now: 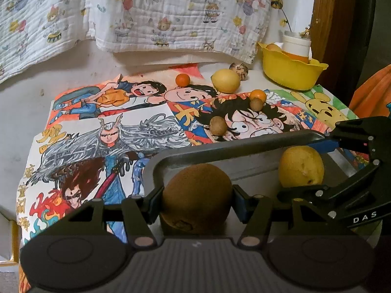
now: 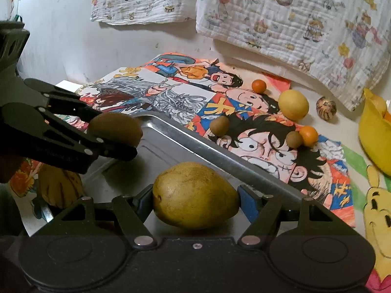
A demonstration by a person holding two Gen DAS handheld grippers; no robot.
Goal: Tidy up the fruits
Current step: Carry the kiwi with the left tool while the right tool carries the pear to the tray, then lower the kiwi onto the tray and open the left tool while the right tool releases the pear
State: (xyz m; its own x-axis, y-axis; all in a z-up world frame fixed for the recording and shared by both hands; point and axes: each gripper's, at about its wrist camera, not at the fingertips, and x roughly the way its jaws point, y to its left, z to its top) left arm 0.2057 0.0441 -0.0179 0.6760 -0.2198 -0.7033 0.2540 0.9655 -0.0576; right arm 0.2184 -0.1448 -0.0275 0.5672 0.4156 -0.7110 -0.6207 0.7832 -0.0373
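Fruits are being gathered over a metal tray (image 2: pixel 171 144), and each gripper carries one. The left gripper (image 1: pixel 196 201) has its jaws pinching a kiwi (image 1: pixel 196 195) across its middle, the blue pads (image 1: pixel 240 204) pressed against its brown, fuzzy, dull skin. The right gripper (image 2: pixel 195 199) has its jaws closed on a yellow-green mango (image 2: pixel 195 195), held across its long axis — an egg-shaped fruit, smooth but lightly freckled. Both fruits hang just above the tray's floor; whether either touches it, I cannot tell. Gripping at the widest, firmest part probably keeps such rounded bodies from squirting out of flat pads.

The tray is thin, shiny sheet metal with a raised rim and rounded corners, which should stop round fruit from rolling off, so it looks like the collecting place.

Beyond it, on hand-coloured cartoon drawings (image 2: pixel 281 146) spread as a paper cover, loose fruits lie waiting: a smooth lemon (image 2: pixel 293 105), two small glossy oranges (image 2: pixel 259 86) — one touching a little brown fruit (image 2: pixel 294 139) — another brown one (image 2: pixel 219 125) apart, and a mottled round nut-like thing (image 2: pixel 326 109) near the wall. A yellow plastic bowl (image 1: pixel 290 73) with a wavy rim stands at the far right, holding a white jar (image 1: pixel 297 44). A crinkled printed cloth (image 1: pixel 171 12) hangs behind.
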